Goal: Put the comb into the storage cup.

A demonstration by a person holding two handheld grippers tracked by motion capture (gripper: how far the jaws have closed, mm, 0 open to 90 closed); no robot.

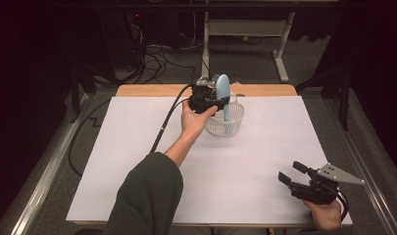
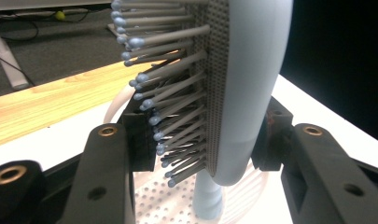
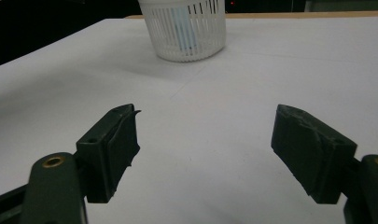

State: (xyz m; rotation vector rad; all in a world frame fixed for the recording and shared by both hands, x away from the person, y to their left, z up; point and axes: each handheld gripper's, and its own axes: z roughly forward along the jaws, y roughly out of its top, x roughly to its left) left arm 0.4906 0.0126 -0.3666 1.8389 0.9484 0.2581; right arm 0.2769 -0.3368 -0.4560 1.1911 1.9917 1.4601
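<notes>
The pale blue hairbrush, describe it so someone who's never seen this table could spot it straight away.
Start at the white sheet covering the table and look to its far edge, where a white slotted plastic basket stands. The pale blue plastic hairbrush stands upright with its handle down in that basket, its head clamped by the left gripper. It is the one blue thing there, with grey ball-tipped bristles.

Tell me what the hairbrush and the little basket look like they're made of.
The hairbrush looks like pale blue plastic with a smooth, matte back; its grey bristles end in small rounded tips and stand in a dotted cushion, perhaps rubber. The basket looks like thin white plastic, slightly glossy, with slotted walls and a perforated bottom.
</notes>
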